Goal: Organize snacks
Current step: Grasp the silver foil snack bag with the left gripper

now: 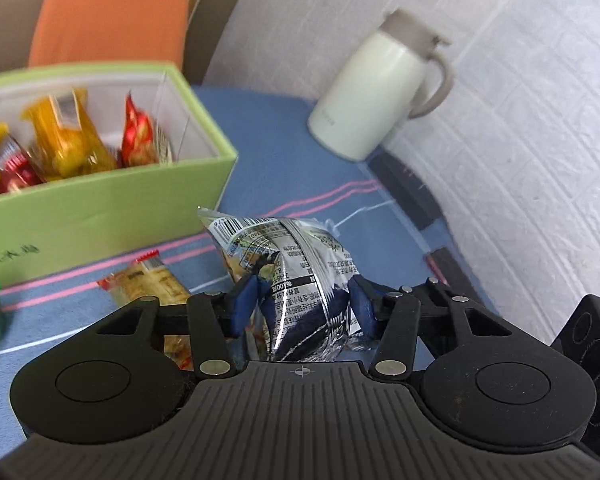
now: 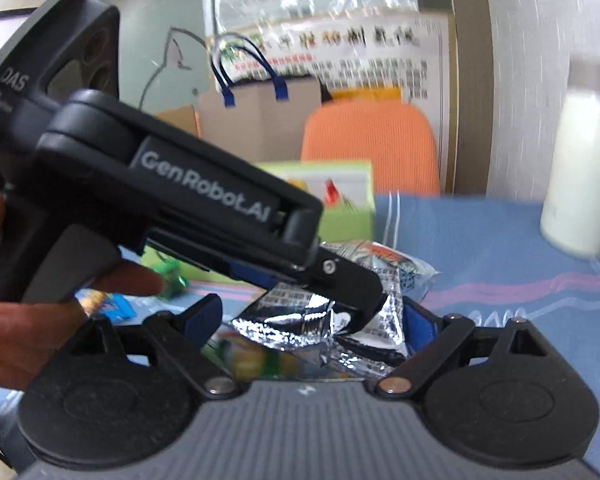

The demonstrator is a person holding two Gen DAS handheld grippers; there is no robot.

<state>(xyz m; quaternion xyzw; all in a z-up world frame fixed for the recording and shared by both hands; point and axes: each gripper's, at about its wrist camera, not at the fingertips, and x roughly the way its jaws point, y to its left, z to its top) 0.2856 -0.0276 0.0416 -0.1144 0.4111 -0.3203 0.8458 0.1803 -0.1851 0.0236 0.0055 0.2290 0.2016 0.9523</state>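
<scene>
The left wrist view shows the left gripper (image 1: pixel 306 306) clamped on a crinkled silver foil snack packet (image 1: pixel 300 276) above the blue cloth (image 1: pixel 284 136), beside a green cardboard box (image 1: pixel 112 208) of snacks and a white jug (image 1: pixel 376 92). Only the right wrist view shows the right gripper (image 2: pixel 312 320), spread wide and gripping nothing, with the left tool blocking the packet.

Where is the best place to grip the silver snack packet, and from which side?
Probably across its puffed middle, coming from above and the near side: the silver snack packet stands crumpled on the blue cloth, and the left gripper already pinches it there, blue pads on both faces.
</scene>
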